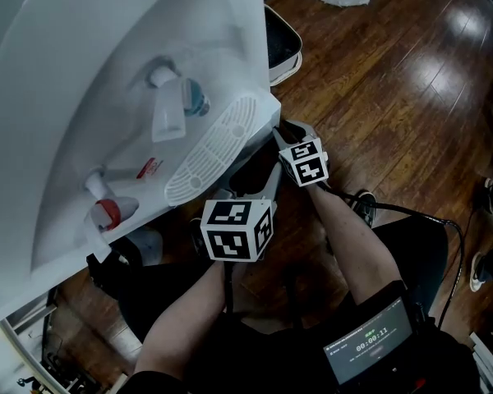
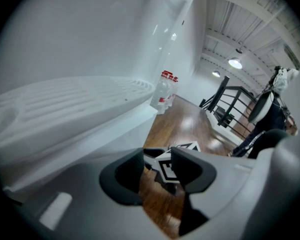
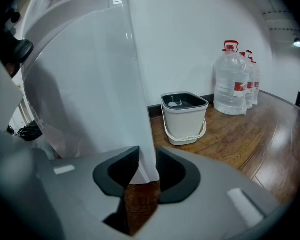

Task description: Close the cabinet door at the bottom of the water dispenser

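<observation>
Seen from the head view, the white water dispenser [image 1: 107, 80] filled the upper left, its blue tap [image 1: 181, 97] and red tap [image 1: 107, 208] jutting over the slatted drip tray [image 1: 209, 150], with both forearms reaching in beneath it above the wooden floor [image 1: 394, 80]. The right tongs [image 3: 147, 164] were low at the dispenser's front corner, and the right gripper view showed them closed on the free edge of the cabinet door [image 3: 135, 134] — the white panel filled the gap between the two dark pads, its lower corner ending just above the floor. The door rose upright from the tongs at the foot of the dispenser, with a darker gap showing to its left. Beyond it, by the wall, stood a white bucket [image 3: 184, 116] and, further along, a row of large water bottles [image 3: 232, 81] with red caps. The left tongs [image 2: 157, 166] hung just under the drip tray, their pads apart and holding nothing — only floorboards and the right tongs' marker cube [image 2: 172, 164] showed through the gap.
</observation>
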Motion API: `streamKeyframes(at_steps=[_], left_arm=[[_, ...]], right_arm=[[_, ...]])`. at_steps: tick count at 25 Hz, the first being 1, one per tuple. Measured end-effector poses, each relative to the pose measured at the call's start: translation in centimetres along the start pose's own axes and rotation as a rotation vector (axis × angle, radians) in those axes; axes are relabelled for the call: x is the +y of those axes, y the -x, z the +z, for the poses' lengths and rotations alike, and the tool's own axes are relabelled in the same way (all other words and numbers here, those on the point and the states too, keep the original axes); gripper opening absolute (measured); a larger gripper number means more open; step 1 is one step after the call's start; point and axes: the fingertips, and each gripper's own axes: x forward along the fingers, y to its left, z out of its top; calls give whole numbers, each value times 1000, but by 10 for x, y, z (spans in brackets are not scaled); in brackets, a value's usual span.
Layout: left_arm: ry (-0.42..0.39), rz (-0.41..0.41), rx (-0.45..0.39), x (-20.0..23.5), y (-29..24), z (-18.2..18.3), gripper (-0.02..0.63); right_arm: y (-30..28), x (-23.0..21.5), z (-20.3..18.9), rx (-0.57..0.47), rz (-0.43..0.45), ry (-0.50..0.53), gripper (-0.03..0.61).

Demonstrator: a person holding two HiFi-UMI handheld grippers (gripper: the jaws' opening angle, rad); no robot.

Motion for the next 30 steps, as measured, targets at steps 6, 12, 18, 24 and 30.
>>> streamKeyframes(at_steps=[6, 12, 18, 24, 30], left_arm=[[3, -6, 3, 0, 1, -1, 189], [-5, 8, -13, 4, 3, 4, 189], [-27, 14, -29, 4, 8, 8, 189], [-6, -2, -32, 2, 13, 12, 189], [-84, -10, -80, -12, 30, 23, 189]], right_arm=[[-11, 4, 18, -13, -7, -7, 76], [-11, 1, 19, -25, -7, -11, 97], [-18, 4, 26, 14, -20, -31, 65], [-12, 2, 31, 9, -44, -2, 81], [26, 11, 60, -76, -43, 73, 78]])
